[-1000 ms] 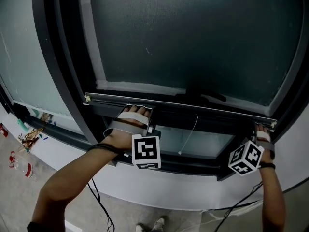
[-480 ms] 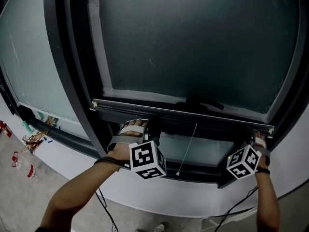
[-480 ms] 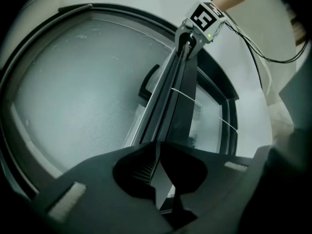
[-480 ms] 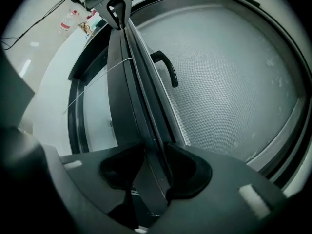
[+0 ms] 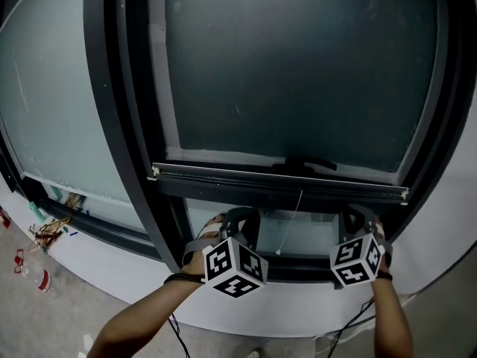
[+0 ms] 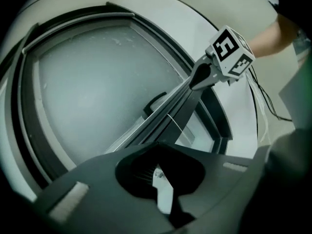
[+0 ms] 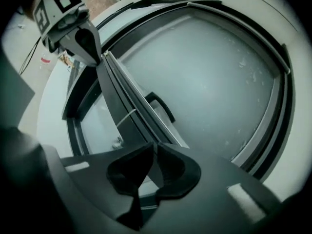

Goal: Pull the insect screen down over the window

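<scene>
Gap btwn screen bar & lower frame

Screen bar low across window; left gripper, right gripper just closed on its underside.

The grey concrete floor runs along the foot of a white curved ledge below the window frame. Directly on the floor, near the left edge, lie two small red-and-white items, a pale scrap nearer the bottom edge, and black cables that trail across it toward the bottom. At the far left, where the ledge meets the dark frame, sits a tangle of brownish scraps with a green piece just beside it.
</scene>
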A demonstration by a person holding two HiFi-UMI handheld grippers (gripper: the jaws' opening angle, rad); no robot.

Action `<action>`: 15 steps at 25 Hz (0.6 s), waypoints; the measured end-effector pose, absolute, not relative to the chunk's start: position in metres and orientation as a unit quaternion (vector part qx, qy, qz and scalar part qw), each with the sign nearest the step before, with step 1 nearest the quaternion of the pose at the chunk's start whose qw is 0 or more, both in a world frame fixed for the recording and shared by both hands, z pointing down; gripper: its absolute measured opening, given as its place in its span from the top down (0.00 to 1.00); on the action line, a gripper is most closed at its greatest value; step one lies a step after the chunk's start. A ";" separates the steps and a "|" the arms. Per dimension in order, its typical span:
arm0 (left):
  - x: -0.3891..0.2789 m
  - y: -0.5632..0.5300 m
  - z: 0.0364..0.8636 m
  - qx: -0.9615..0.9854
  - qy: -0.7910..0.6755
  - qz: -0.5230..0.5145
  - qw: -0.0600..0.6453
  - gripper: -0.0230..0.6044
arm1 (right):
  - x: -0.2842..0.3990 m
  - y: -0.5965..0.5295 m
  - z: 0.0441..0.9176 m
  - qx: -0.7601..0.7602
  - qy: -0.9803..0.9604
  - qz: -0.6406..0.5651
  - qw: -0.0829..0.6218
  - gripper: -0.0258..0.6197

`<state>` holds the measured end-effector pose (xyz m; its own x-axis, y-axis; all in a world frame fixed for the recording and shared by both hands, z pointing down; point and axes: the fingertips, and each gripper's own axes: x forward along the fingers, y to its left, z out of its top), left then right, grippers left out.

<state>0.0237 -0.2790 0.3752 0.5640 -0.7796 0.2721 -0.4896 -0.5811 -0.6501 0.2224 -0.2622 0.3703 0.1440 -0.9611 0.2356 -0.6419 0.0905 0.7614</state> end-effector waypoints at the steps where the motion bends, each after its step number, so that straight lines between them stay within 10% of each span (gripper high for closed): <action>1: 0.019 -0.270 0.374 -0.852 0.378 -0.267 0.247 0.93 | 0.209 -0.253 0.371 0.647 -0.632 -0.192 0.380 0.92; 15: -0.015 -0.135 0.386 -0.918 0.370 -0.135 0.042 0.94 | 0.052 -0.119 0.392 0.646 -0.748 0.012 0.153 0.95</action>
<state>-0.0155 -0.1348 0.3861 0.6901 -0.6905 0.2170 -0.6675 -0.7230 -0.1781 0.0517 -0.1187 0.3921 -0.1178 -0.9623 0.2453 -0.9699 0.1646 0.1796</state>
